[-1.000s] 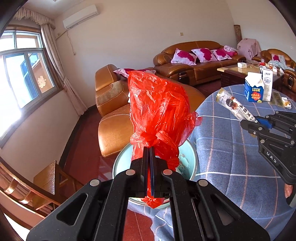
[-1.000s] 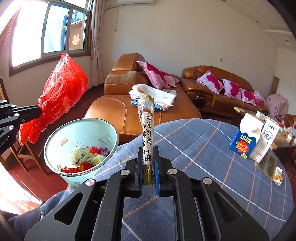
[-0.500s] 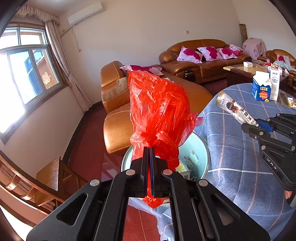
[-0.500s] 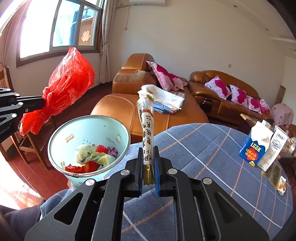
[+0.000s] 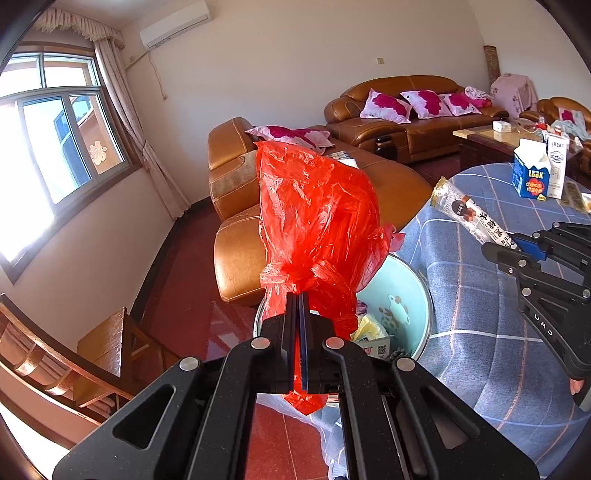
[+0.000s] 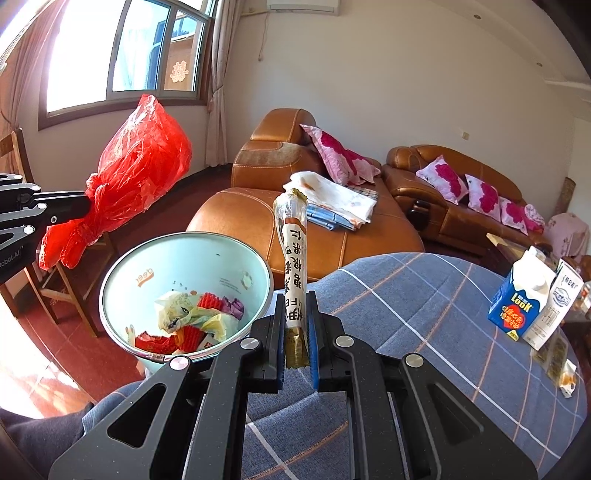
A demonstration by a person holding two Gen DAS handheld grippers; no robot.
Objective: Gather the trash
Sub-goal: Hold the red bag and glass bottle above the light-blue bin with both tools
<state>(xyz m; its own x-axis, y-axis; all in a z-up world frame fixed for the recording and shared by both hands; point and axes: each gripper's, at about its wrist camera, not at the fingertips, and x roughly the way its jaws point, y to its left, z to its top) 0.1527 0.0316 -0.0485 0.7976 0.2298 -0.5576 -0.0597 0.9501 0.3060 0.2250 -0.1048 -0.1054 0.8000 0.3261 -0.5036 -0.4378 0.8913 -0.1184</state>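
The right gripper (image 6: 297, 334) has its jaws clamped on a long snack wrapper (image 6: 293, 266) above the counter (image 6: 424, 332) edge, the left gripper (image 5: 299, 325) has its jaws fully closed on a knotted red bag (image 5: 317, 221) above the trash bin (image 6: 184, 258), and the milk cartons (image 6: 524, 302) stand farther back.

Brown leather sofa (image 6: 303, 225) w/ pink-flowered cushion (image 6: 338, 155) & folded cloths (image 6: 332, 201) on seat – second sofa (image 5: 410, 118) along far wall, three same cushions. Window (image 5: 55, 147) w/ curtain (image 5: 129, 122), AC unit (image 5: 175, 24) high on wall. Wooden chair (image 5: 85, 354) by window. Round table – blue checked cloth (image 6: 424, 332). Coffee table (image 5: 491, 142) behind.
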